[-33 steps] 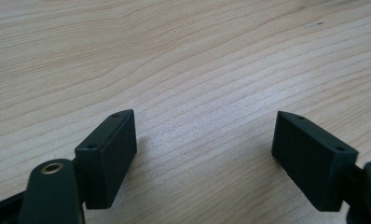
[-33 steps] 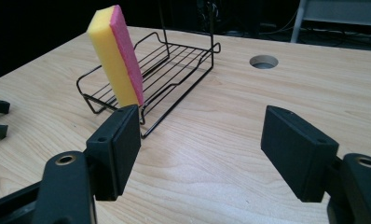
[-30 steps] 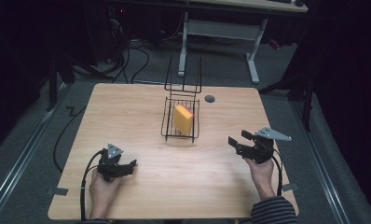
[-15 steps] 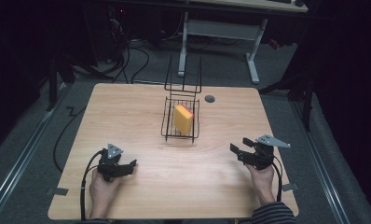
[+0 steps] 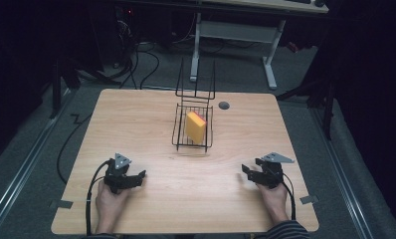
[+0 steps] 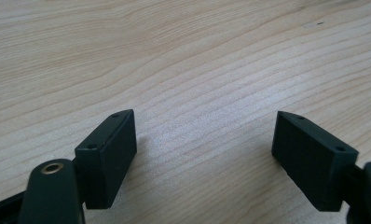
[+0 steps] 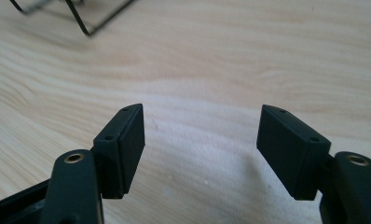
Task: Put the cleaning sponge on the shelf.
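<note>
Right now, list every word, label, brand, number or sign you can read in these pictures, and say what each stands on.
None: no readable text in any view.
Yellow block with a pink edge in the black wire basket: plain faces, no print visible.
Light wooden table: bare grain, one dark round hole, no markings.
Grey three-cornered plates on the left tool and right tool: no lettering visible.

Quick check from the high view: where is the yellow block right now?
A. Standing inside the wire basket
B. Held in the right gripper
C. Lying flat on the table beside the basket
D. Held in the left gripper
A: the yellow block stands inside the wire basket at mid-table, while the left gripper and right gripper sit near the front edge, jaws open with nothing between them.
</note>
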`<state>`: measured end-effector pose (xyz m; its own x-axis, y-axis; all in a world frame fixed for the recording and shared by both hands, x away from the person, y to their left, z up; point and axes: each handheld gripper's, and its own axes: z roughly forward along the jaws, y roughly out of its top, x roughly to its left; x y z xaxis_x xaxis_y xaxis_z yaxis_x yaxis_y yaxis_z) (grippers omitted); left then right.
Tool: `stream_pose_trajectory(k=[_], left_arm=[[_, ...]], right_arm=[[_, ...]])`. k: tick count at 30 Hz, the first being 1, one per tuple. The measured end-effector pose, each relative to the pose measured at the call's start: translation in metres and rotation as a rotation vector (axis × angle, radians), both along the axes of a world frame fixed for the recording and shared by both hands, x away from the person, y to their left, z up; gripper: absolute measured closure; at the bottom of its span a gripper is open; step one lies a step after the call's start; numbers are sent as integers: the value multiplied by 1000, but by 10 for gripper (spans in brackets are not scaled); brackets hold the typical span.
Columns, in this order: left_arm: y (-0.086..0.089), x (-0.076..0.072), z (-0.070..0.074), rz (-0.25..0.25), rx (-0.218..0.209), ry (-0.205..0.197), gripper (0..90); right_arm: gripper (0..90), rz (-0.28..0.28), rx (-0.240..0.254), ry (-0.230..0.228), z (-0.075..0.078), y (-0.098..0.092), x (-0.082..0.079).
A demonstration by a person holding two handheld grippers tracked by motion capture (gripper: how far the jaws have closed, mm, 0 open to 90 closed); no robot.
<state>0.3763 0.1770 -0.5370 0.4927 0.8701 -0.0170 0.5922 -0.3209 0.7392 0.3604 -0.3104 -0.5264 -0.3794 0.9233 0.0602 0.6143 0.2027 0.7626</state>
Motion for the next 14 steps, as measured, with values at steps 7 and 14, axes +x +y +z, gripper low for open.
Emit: stream_pose_trajectory(k=[7, 14], left_arm=[[0, 0, 0, 0, 0, 0, 225], [0, 0, 0, 0, -1, 0, 225]], right_arm=[[328, -10, -98, 26, -4, 8, 2], [325, -17, -98, 29, -4, 9, 1]])
